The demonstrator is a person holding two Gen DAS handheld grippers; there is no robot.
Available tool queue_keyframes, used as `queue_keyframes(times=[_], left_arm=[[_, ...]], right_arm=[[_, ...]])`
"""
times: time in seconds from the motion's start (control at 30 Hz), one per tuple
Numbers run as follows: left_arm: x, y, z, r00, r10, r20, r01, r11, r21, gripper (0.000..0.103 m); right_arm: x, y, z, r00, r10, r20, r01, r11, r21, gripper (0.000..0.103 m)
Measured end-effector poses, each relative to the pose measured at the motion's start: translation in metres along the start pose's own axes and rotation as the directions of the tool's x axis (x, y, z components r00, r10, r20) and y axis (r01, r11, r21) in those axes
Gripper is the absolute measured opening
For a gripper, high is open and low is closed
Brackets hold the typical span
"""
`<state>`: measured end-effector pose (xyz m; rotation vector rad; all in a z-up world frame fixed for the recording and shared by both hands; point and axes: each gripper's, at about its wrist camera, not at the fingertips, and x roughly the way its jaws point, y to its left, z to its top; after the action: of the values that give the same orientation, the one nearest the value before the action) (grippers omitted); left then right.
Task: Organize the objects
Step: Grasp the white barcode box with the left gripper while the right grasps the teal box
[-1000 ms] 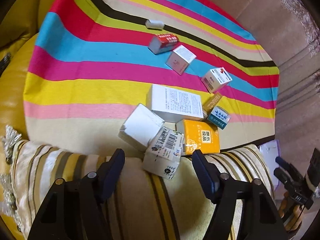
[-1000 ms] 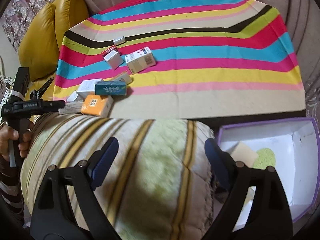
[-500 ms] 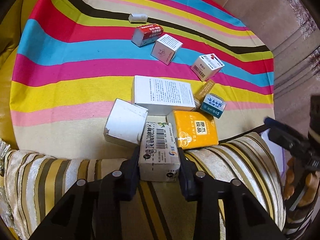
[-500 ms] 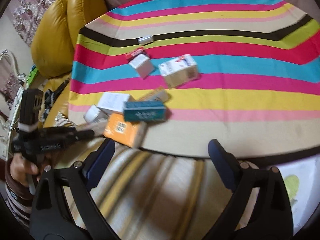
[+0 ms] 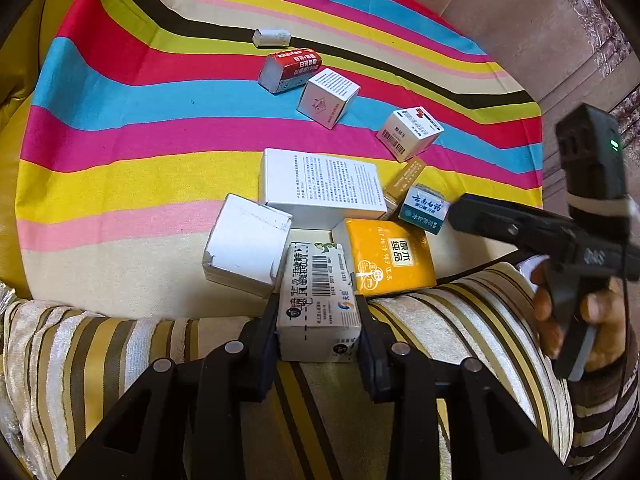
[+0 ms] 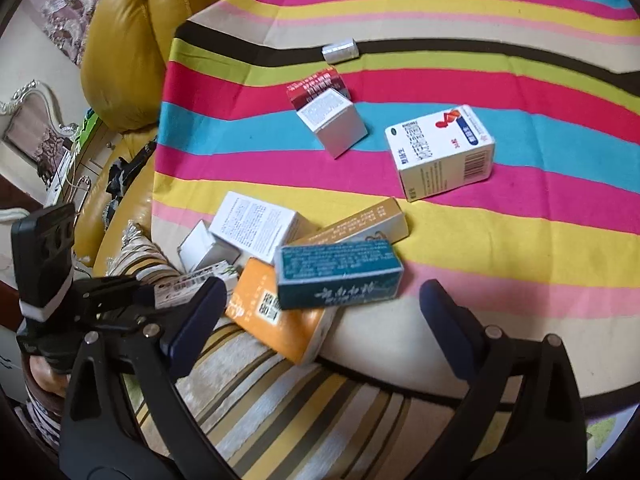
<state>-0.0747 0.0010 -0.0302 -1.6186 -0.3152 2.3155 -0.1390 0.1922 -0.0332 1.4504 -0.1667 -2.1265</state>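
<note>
Striped multicoloured cloth (image 5: 120, 128) covers the surface. We find the left claw (image 5: 318, 320) clenched on the white barcoded carton (image 5: 318, 292), lower centre; right claw (image 6: 320, 312) spread, empty. We advise lifting straight, clear of the orange box (image 5: 390, 260).

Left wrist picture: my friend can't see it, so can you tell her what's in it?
The left hand-held gripper is shut on a white cardboard box with a black barcode, at the edge of a gold-striped cushion. Beyond it, an orange box and several white boxes lie on a rainbow-striped cloth.
</note>
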Motion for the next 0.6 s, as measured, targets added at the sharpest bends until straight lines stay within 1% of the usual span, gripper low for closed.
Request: queue_keyframes(times=[0.2,0.37,0.43,0.5,0.6], left_arm=[[0.0,0.001,0.0,1.0,-0.006,0.003,0.006,1.0,-0.003,0.035],[-0.002,0.0,0.0,1.0,-0.008,0.009,0.008,1.0,0.0,0.035],[-0.004,-0.001,-0.001,1.0,-0.008,0.014,0.008,1.0,0.005,0.035],[-0.007,-0.002,-0.003,1.0,-0.013,0.02,0.013,1.0,0.001,0.035],[-0.013,-0.004,-0.007,0.999,-0.014,0.032,0.015,1.0,-0.002,0.035]], right_arm=[[0.019,-0.012,0.012,0.999,0.0,-0.038,0.0,1.0,0.005,0.098],[0.027,-0.01,0.011,0.998,0.007,-0.069,-0.009,1.0,-0.028,0.098],[0.027,-0.01,0.01,0.998,-0.004,-0.068,0.002,0.999,-0.033,0.092],[0.028,-0.01,0.01,0.997,-0.003,-0.072,0.001,0.999,-0.034,0.078],[0.026,-0.008,0.007,0.998,-0.02,-0.065,0.017,0.999,-0.046,0.078]])
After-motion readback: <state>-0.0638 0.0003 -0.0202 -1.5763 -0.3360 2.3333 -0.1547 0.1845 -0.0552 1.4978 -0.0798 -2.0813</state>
